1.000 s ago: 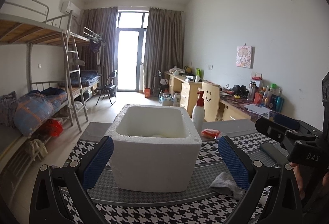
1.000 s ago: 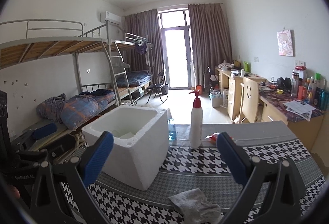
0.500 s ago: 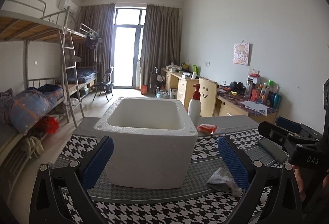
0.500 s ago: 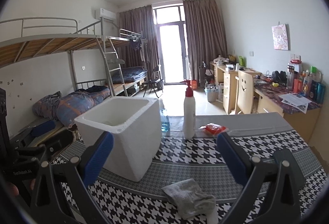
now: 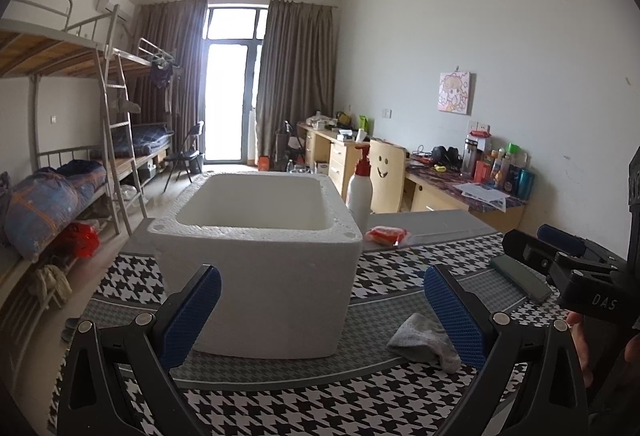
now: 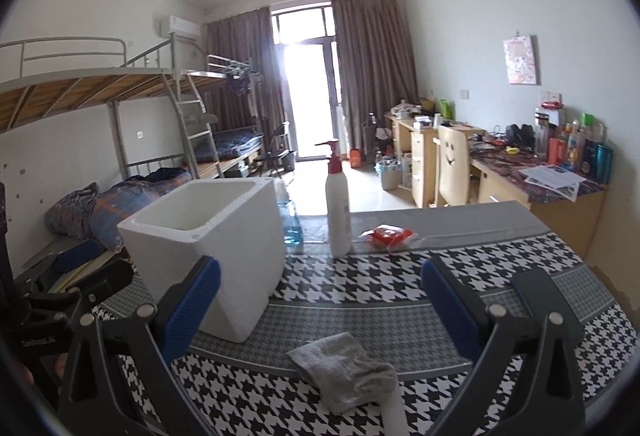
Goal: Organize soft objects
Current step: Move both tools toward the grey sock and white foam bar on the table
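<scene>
The sock [image 6: 346,370] lay flat on the houndstooth cloth [image 6: 400,284] near the table's front edge, clear of the foam box [image 6: 208,256] and to its right. In the right wrist view its long axis ran diagonally, from an upper-left end toward the box to a bunched end at lower right. The left wrist view showed the same sock [image 5: 424,342] partly hidden behind the right finger pad [image 5: 454,316] of the left gripper [image 5: 320,316], so its full outline could not be confirmed there. Which end was the toe could not be told.

The left gripper was held low in front of the box, jaws wide apart and holding nothing; the box filled the gap between the pads. The right gripper [image 6: 320,310] was likewise spread wide and empty, with the sock lying below and between its pads, not touched by either.

The box stood upright and open-topped; its contents could not be seen from either view. A pump bottle [image 6: 338,213] stood upright behind and right of the box. A red packet [image 6: 386,236] lay just right of the bottle on the grey strip at the cloth's far edge. A dark flat case [image 5: 520,278] lay on the cloth at the right side
</scene>
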Demonstrator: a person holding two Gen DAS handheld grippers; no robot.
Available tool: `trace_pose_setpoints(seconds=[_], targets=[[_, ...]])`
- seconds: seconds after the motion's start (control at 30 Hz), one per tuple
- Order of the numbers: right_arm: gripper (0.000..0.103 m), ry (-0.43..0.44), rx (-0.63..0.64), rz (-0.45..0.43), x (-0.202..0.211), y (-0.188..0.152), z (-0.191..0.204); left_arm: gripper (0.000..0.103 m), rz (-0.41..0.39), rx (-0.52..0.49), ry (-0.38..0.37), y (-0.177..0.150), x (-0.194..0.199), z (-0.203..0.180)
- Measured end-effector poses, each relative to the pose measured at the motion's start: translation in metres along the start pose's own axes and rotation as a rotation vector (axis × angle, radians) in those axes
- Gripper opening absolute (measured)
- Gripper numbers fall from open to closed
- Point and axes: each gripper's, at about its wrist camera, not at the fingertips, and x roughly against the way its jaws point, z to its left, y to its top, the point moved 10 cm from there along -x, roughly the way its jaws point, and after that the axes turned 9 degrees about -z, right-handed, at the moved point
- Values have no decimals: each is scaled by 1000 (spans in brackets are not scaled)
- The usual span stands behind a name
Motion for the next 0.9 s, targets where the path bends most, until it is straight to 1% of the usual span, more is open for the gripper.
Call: trace_pose_setpoints(seconds=[0.1,0.23,0.67,0.9], targets=[[102,-31,-13,1,2,-5,-9,102,14,-3,-10,-5,-4,-3],[102,-51,-24,16,4,-12,-18,102,23,-5,-33,-11,-8,-9],[102,-82,-23,21,11,-23,-35,102,80,-10,-71,-27,-21,-27],[102,-108,-37,53,12,-33,-51,102,120,-23,-106,-37,-33,-45]])
